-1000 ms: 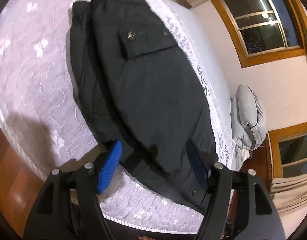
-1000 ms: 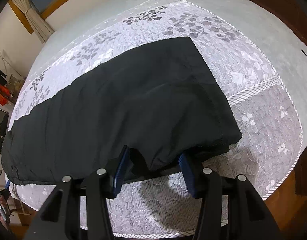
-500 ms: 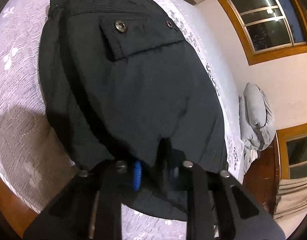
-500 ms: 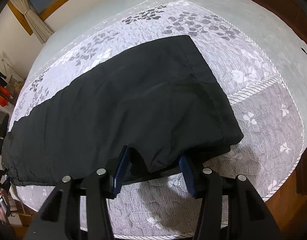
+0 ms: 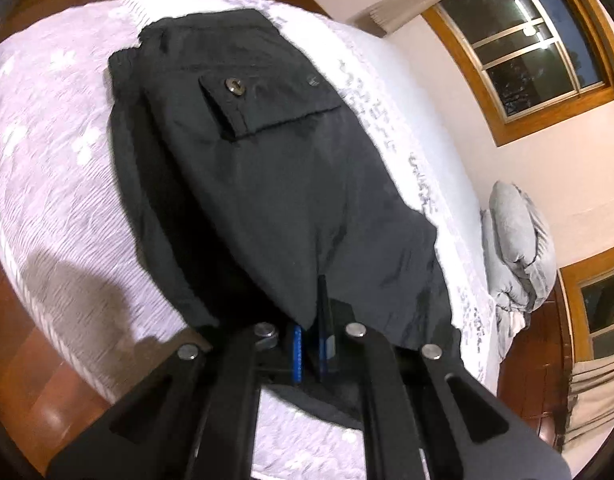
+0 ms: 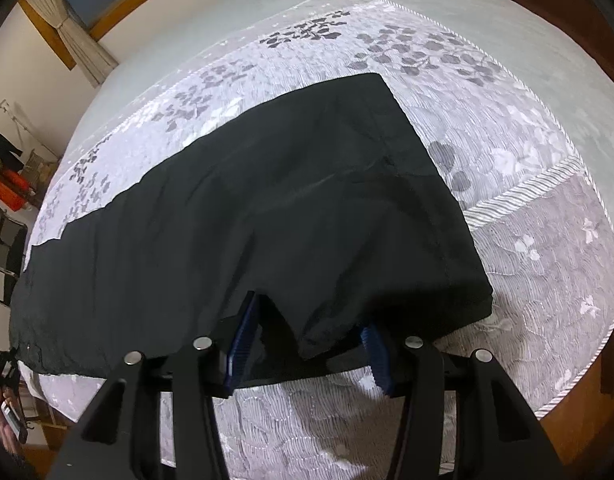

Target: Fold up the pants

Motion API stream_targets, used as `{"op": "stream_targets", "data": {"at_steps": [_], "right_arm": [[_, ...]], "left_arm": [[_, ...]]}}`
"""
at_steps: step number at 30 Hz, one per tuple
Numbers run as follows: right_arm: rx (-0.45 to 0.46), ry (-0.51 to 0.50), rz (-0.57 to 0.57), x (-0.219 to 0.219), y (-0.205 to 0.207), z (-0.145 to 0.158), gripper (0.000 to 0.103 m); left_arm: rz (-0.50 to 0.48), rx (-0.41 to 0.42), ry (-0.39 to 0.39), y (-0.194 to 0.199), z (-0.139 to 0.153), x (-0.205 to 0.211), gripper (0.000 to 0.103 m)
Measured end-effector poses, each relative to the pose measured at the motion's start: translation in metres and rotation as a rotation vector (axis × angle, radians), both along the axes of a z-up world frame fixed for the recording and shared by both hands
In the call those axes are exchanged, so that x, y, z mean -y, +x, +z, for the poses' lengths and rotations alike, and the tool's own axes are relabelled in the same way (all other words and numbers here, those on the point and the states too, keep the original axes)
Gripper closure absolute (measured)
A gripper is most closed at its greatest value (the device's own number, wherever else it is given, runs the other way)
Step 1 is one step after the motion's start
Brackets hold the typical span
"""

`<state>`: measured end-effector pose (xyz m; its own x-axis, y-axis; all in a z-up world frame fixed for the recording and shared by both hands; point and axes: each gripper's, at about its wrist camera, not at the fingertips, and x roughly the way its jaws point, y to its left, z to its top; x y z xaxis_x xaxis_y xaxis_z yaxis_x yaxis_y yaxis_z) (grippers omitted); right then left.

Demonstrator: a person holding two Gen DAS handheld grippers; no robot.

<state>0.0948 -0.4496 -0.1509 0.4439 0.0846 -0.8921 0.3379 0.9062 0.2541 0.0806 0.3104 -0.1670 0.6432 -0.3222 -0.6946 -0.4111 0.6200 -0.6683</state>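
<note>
Black pants [image 5: 267,184] lie flat along the quilted bed [image 5: 47,152], legs stacked so they can be doubled over. At the lower centre of its frame the left claw [image 5: 309,344] is pinched tight on the near fabric edge. The right claw [image 6: 307,344] sits spread around the hem, likely about to grip.

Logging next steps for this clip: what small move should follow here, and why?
Probably shut the right claw on the pants edge: its jaws stand open around the fabric, while the left claw is already pinched on the near edge, so both ends could then lift together.
</note>
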Motion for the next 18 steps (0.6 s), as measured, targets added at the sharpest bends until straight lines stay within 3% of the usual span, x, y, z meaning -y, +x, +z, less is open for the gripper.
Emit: {"op": "stream_targets", "data": {"at_steps": [6,12,13,14,18], "right_arm": [[-0.002,0.049,-0.024,0.009,-0.007,-0.002,0.052],[0.023,0.103,-0.115,0.041,-0.029,0.004,0.05],[0.031,0.132,-0.145,0.049,-0.032,0.002,0.052],[0.035,0.15,-0.165,0.054,-0.034,0.0,0.063],[0.046,0.248,-0.186,0.066,-0.034,-0.009,0.074]], "left_arm": [[0.013,-0.037,-0.003,0.01,-0.02,0.003,0.098],[-0.002,-0.041,0.043,0.01,-0.016,0.005,0.095],[0.0,-0.044,0.05,0.011,-0.016,0.007,0.095],[0.002,-0.046,0.055,0.013,-0.016,0.011,0.094],[0.011,-0.055,0.063,0.017,-0.014,0.016,0.094]]}}
